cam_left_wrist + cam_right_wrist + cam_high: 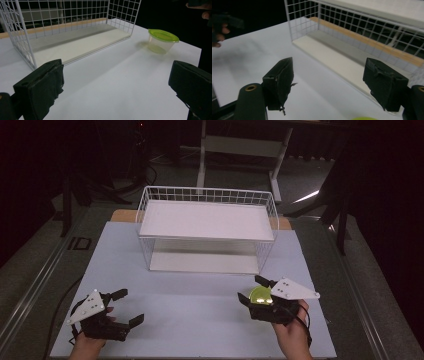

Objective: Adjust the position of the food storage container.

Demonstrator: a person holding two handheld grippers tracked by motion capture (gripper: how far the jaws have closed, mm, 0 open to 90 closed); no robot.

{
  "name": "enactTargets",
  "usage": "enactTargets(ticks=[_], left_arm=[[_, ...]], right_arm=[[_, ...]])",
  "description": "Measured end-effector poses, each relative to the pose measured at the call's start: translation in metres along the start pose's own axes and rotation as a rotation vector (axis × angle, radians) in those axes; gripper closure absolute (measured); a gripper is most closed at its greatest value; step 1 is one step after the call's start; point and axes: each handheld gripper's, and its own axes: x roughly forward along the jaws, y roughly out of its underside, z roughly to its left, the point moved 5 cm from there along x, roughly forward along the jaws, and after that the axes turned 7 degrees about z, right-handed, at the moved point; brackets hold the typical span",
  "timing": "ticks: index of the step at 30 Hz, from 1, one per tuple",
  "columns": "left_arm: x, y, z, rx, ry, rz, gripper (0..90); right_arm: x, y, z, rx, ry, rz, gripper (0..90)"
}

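High view: my left gripper (126,307) sits near the table's (200,320) near left corner, jaws spread with nothing between them. My right gripper (254,290) is toward the near right corner, just over a small clear tub with a lime-green lid (260,295); its jaws stand wide to either side of the lid, and I cannot tell from here whether the pads touch it. A white wire rack (207,227) with two white shelves stands at the far middle of the table, well apart from both grippers.

Left gripper view: jaws wide apart, only bare white tabletop (112,82) between them. The lidded tub (162,40) stands upright by the table's right edge, beyond the rack's (62,30) corner.

Right gripper view: jaws wide, pads pressing nothing. A sliver of the green lid (364,118) shows at the bottom edge, below and between the jaws. The rack's lower shelf (329,55) lies ahead.
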Motion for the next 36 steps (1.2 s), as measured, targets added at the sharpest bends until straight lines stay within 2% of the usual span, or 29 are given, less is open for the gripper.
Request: enactTargets(ticks=[1,4,6,12,14,15,18,20,21,22,24,26,27,30,31,33,35,36], left_arm=[[0.0,0.0,0.0,0.0,0.002,0.0,0.9],[0.001,0.001,0.0,-0.001,0.006,0.004,0.9],[0.001,0.001,0.0,0.0,0.007,0.004,0.9],[0.002,0.0,-0.001,-0.011,0.017,-0.003,0.9],[0.002,0.0,0.0,-0.01,0.018,-0.002,0.9],[0.002,-0.001,0.0,-0.011,0.02,-0.002,0.9],[0.004,-0.001,-0.001,-0.013,0.024,0.002,0.9],[0.004,-0.001,-0.001,-0.013,0.027,0.002,0.9],[0.004,-0.001,-0.001,-0.013,0.029,0.002,0.9],[0.004,-0.001,-0.002,-0.013,0.031,0.002,0.9],[0.005,0.0,-0.002,-0.015,0.038,0.003,0.9],[0.005,0.0,-0.002,-0.015,0.049,0.002,0.9],[0.006,0.0,-0.002,-0.008,0.046,0.001,0.9],[0.006,0.0,-0.002,-0.008,0.048,0.004,0.9],[0.007,0.0,-0.002,-0.008,0.047,0.006,0.9],[0.007,0.001,-0.002,-0.008,0.046,0.009,0.9],[0.008,0.001,-0.002,-0.008,0.048,0.008,0.9],[0.008,0.001,-0.002,-0.006,0.048,0.008,0.9]], right_arm=[[0.0,-0.003,-0.006,0.009,0.007,0.01,24.6],[-0.001,-0.006,-0.011,0.012,0.017,0.006,24.5],[-0.001,-0.007,-0.021,0.02,0.039,-0.001,24.4],[0.0,-0.004,-0.044,0.048,0.074,0.008,20.2],[0.0,-0.002,-0.05,0.03,0.095,0.001,19.9],[-0.001,-0.001,-0.053,0.022,0.104,0.016,19.3],[-0.002,0.004,-0.064,0.071,0.115,0.027,19.2],[-0.003,0.005,-0.067,0.083,0.118,0.026,19.2],[-0.004,0.007,-0.07,0.105,0.117,0.024,18.4],[-0.006,0.012,-0.079,0.157,0.122,0.021,14.1],[-0.005,0.013,-0.082,0.168,0.132,0.021,14.2],[-0.006,0.021,-0.092,0.183,0.171,0.02,14.1],[-0.006,0.024,-0.095,0.186,0.174,0.026,14.0],[-0.007,0.035,-0.104,0.202,0.212,0.056,19.2],[-0.008,0.038,-0.106,0.208,0.217,0.059,22.6],[-0.009,0.045,-0.111,0.216,0.235,0.074,23.9],[-0.011,0.054,-0.116,0.228,0.245,0.097,31.5],[-0.011,0.054,-0.116,0.228,0.245,0.097,31.5]])
